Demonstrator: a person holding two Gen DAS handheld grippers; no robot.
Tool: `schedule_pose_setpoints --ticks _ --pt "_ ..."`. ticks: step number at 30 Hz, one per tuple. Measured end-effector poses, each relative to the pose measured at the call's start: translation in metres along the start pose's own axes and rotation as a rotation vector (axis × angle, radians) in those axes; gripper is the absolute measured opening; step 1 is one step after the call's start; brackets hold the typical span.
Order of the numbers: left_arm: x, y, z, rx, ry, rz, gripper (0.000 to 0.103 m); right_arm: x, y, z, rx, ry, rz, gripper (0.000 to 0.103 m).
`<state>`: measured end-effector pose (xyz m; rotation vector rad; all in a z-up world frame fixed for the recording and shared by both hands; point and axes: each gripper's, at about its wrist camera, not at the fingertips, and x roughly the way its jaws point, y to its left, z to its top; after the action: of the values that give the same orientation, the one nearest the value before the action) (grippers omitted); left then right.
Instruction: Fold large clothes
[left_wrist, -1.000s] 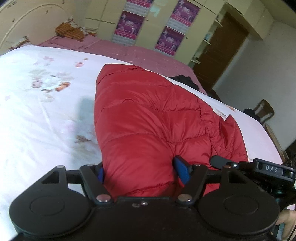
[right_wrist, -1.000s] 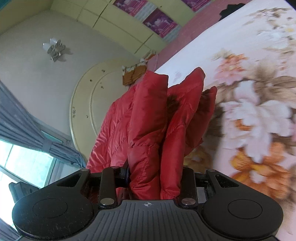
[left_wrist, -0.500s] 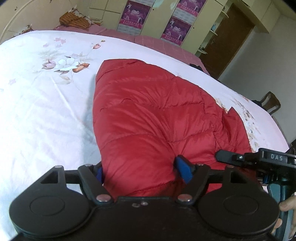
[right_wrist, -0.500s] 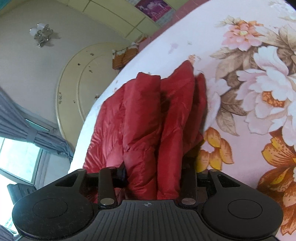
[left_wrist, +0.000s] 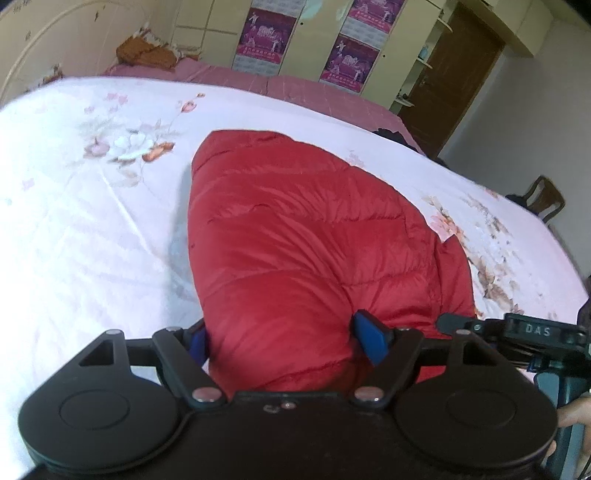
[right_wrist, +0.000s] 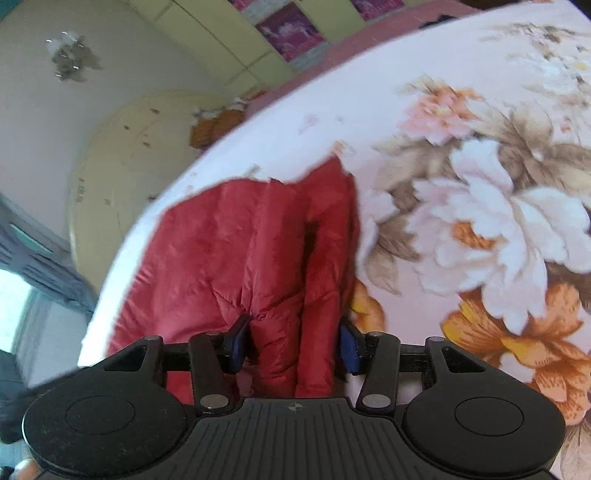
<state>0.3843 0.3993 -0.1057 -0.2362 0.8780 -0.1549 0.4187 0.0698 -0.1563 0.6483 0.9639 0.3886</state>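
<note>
Both grippers have sunk toward the bed (left_wrist: 74, 236), laying the folded red puffer jacket (left_wrist: 295, 236) there, left gripper (left_wrist: 291, 339) and right gripper (right_wrist: 293, 343) fingers just opening, fabric between, apparently releasing.

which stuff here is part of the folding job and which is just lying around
Job:
- puffy red quilted jacket
- left gripper, jaws around the jacket's edge, have just been opening
- right gripper, the same

Lying about:
- floral bedspread
- orange cloth bundle
- wooden chair
- purple posters
</note>
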Motion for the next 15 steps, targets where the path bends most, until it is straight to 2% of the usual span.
schedule_pose_setpoints --ticks 4,7,11,15 --pt "-0.006 -0.001 0.001 -0.006 0.002 0.026 0.077 -0.01 0.008 0.005 -0.019 0.002 -0.009 0.048" --pt "-0.019 -0.003 0.004 -0.003 -0.023 0.051 0.074 -0.029 0.022 0.011 -0.089 -0.051 -0.027 0.048" --pt "-0.044 -0.01 0.007 0.039 -0.097 0.068 0.074 -0.053 0.04 0.017 -0.169 -0.136 -0.027 0.048" --pt "-0.05 -0.022 0.008 0.091 -0.12 0.063 0.074 -0.054 0.072 0.017 -0.31 -0.186 -0.046 0.047"
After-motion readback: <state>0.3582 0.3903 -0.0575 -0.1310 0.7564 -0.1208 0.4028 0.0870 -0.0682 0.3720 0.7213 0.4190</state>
